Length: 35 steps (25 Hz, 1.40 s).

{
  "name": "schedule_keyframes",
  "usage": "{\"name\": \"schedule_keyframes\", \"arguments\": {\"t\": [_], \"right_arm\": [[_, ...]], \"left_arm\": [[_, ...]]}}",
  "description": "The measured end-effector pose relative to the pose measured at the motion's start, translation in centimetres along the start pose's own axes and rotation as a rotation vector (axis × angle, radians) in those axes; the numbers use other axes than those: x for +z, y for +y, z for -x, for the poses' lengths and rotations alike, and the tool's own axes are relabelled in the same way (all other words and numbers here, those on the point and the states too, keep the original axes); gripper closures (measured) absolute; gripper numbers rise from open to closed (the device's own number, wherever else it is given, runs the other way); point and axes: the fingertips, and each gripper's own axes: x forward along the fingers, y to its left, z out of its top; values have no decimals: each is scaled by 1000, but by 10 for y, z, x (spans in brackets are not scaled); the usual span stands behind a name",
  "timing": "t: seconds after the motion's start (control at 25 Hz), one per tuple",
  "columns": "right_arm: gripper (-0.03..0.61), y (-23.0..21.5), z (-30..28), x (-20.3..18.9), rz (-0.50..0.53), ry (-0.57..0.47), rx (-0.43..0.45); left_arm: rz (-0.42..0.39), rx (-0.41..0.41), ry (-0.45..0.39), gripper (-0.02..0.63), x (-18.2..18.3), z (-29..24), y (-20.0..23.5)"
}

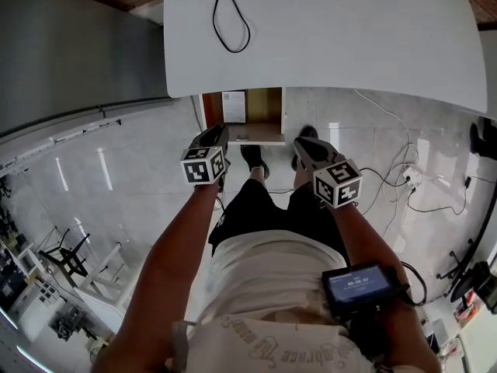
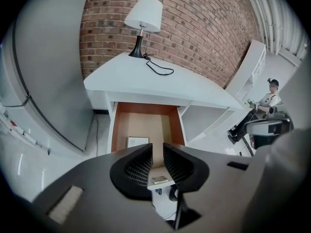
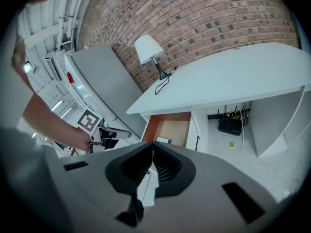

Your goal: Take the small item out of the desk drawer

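The desk drawer (image 1: 260, 140) stands pulled out under the white desk (image 1: 326, 37). A small flat grey item (image 2: 159, 180) lies at the drawer's front edge, seen as a dark speck (image 1: 243, 137) in the head view. A white booklet (image 2: 137, 141) lies farther back in the drawer (image 2: 114, 130). My left gripper (image 2: 158, 149) hovers just in front of the drawer, its jaws a narrow gap apart with nothing between them. My right gripper (image 3: 152, 144) is shut and empty, held at the drawer's right front. In the head view the left gripper (image 1: 220, 133) and right gripper (image 1: 300, 143) flank the drawer front.
A white lamp (image 2: 144, 14) and its black cable (image 1: 229, 22) are on the desk top. A grey cabinet (image 2: 43, 81) stands left of the desk. Cables and a power strip (image 1: 408, 179) lie on the floor at the right. The person's shoes (image 1: 255, 160) are below the drawer.
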Motion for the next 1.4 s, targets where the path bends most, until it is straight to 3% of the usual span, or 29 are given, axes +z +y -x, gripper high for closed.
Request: {"name": "schedule_keyframes", "arguments": {"t": [0.56,1.08,1.4], "right_arm": [[572,-17,-10,-18,3,44,53],[572,-36,-31,-29,-35,38,58],[572,-53,-43,-35,-47,36,54]], "left_arm": [[-24,54,75,322,-10,-42,-1],[-37,64,126,264,-12,-83,13],[7,75,148,245,-17,-107,16]]}}
